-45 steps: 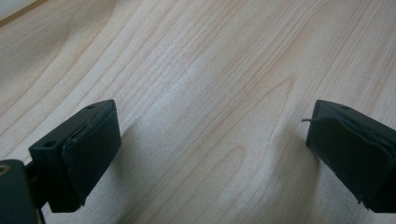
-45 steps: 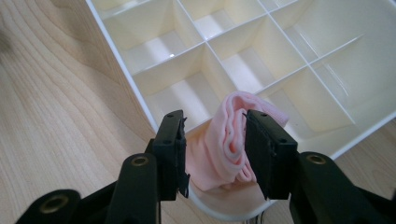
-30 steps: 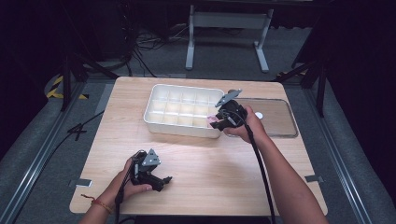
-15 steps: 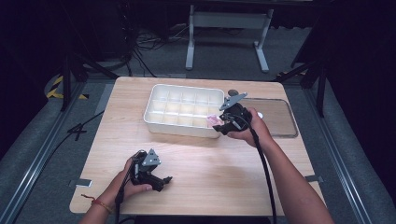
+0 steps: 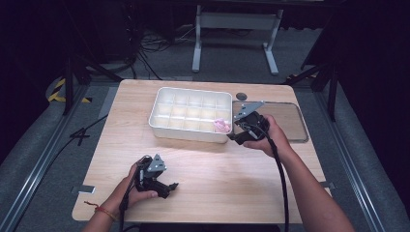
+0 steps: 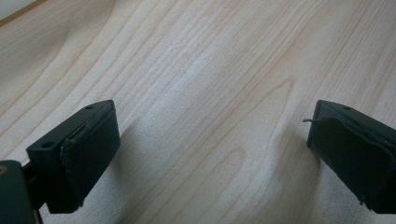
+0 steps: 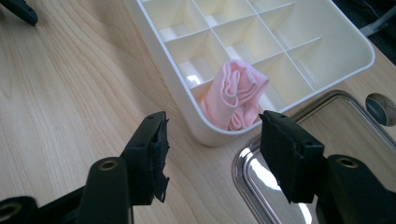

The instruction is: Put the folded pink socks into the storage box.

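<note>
A white divided organiser box [image 5: 164, 123] [image 7: 336, 65] stands at the back middle of the wooden table. A rolled pink cloth [image 5: 222, 126] [image 7: 236, 100] sits in its front right corner compartment. My right gripper [image 5: 234, 137] [image 7: 212, 140] is open just outside that corner, apart from the cloth, with nothing between its jaws. My left gripper [image 5: 170, 187] [image 6: 210, 144] rests open low over bare wood near the table's front left, with nothing between its jaws.
A shiny metal tray [image 5: 290, 121] [image 7: 261, 177] lies right of the box, under the right hand. A small dark round disc [image 5: 241, 96] [image 7: 380, 108] sits on the table behind it. Bare wood [image 5: 217, 169] spreads between the two grippers.
The right gripper has drawn back from the box's corner compartment toward the table's near side, leaving the pink cloth in the compartment. The left gripper has stayed put.
</note>
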The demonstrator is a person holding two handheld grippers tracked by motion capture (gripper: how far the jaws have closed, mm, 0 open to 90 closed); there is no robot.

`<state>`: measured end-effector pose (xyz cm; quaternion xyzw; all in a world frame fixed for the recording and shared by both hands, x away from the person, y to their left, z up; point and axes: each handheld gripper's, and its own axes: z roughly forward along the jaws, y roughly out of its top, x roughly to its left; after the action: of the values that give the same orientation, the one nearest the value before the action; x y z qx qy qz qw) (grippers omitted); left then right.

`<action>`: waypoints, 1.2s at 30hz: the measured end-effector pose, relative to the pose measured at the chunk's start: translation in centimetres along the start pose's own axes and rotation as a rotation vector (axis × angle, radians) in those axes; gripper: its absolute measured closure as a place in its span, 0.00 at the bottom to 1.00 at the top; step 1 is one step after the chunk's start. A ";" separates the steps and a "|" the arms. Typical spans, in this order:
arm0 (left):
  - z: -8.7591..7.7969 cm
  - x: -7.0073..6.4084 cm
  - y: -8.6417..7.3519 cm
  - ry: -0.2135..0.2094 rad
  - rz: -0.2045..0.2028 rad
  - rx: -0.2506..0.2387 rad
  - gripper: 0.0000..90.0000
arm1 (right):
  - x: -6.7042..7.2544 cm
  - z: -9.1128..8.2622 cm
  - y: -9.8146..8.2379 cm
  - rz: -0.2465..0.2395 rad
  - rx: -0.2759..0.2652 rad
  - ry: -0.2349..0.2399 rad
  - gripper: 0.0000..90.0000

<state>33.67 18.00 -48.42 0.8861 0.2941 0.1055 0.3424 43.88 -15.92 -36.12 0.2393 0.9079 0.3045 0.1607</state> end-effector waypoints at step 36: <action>0.0 0.0 0.0 0.003 0.001 0.000 0.02 | 1.3 -1.4 -5.9 -0.020 0.012 -0.065 0.38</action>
<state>33.71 17.96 -48.42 0.8861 0.2944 0.1069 0.3418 40.19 -20.03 -38.97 0.2410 0.9063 0.2895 0.1919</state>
